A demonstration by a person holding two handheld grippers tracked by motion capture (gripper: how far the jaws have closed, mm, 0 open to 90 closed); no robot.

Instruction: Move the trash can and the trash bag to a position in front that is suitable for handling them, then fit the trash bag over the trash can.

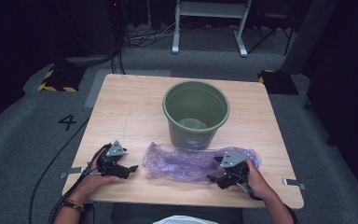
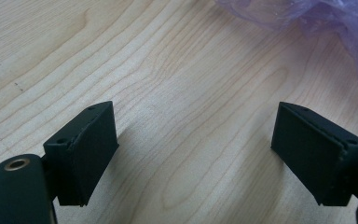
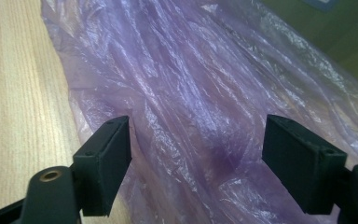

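Nearest the person, at the front edge of the wooden surface [image 1: 135, 116], both hands rest with a tool each. The left tool [image 1: 129, 169] lies on the bare wood just left of the purple plastic bag [image 1: 186, 163], pointing toward it without touching. The left gripper view brings out what the high view cannot: its jaws stand wide apart over nothing but wood grain, gripping nothing, with the crumpled edge of the bag [image 2: 335, 23] in the upper right corner, clear of both pads.

The right tool [image 1: 214, 177] sits at the bag's right end, the grey three-cornered plate on its top. From above it is hard to tell how its jaws stand; the right gripper view settles it: they are spread wide, the thin wrinkled film [image 3: 191, 93] lying flat beneath and between them, neither pad pressing on it. That view also shows a strip of surface [image 3: 14, 93] on its left and a dark green wall in its top right corner.

The bag lies flattened across the front middle of the surface, stretched between the two tools, its far edge right by the foot of the green bucket [image 1: 196, 112]. The bucket stands upright near the middle of the surface.

Beyond and beside the surface is grey carpet, with a black numeral "4" [image 1: 67, 122] marked on the floor at the left. No other writing can be read.
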